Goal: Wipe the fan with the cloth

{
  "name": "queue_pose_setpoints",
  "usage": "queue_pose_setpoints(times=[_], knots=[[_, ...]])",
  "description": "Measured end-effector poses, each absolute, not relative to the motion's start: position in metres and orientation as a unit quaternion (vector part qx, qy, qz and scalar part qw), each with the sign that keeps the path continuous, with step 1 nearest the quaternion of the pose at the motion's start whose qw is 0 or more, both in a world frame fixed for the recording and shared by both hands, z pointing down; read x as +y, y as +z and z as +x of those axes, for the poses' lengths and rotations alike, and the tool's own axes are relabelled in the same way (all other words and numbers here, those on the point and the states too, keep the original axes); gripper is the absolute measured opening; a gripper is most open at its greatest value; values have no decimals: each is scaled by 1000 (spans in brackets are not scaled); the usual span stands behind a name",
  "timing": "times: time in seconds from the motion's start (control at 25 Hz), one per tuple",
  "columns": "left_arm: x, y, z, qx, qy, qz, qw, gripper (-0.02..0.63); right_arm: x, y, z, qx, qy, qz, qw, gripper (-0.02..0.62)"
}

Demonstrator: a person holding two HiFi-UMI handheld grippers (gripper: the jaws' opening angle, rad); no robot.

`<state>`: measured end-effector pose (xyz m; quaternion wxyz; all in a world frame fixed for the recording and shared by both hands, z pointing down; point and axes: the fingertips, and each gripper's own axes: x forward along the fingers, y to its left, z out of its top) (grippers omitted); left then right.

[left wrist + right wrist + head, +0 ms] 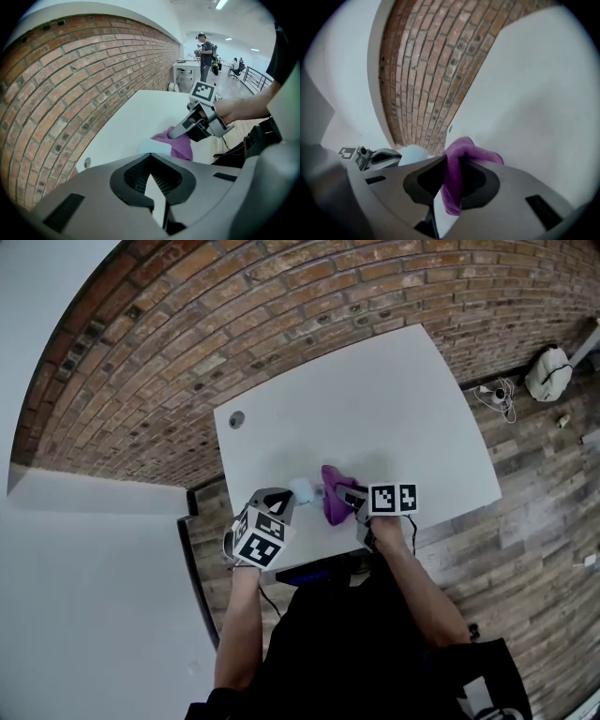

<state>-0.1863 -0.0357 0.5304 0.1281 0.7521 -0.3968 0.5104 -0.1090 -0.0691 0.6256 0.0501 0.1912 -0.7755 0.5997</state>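
A small pale blue and white fan (303,489) stands near the white table's front edge. My left gripper (286,499) is shut on its lower part; in the left gripper view only the fan's top (157,146) shows above the closed jaws of the left gripper (151,160). My right gripper (345,495) is shut on a purple cloth (333,486) and holds it right beside the fan. In the right gripper view the cloth (461,151) hangs out of the right gripper (447,161), with the fan (410,153) just to the left.
The white table (375,409) has a round cable hole (236,418) at its far left and stands against a brick wall (187,324). A white bag (548,373) and cables (502,395) lie on the wooden floor at right. People (205,47) stand far off.
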Motion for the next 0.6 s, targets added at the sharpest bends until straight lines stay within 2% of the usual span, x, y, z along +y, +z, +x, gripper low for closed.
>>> queue_pose_setpoints(times=[0.12,0.24,0.4,0.48,0.6], knots=[[-35,531,-186,-399,509,752,129,2,-102,598,-107,-796,567,210,13,64],[-34,532,-187,-403,508,750,129,2,-98,582,-139,-781,606,147,-23,64],[-34,531,-185,-403,506,751,129,2,-81,616,-158,-748,646,149,-13,64],[-36,531,-185,-403,506,752,128,2,-77,636,-155,-757,630,173,28,64],[-36,531,-186,-404,507,751,126,1,-59,664,-152,-786,574,179,140,64]])
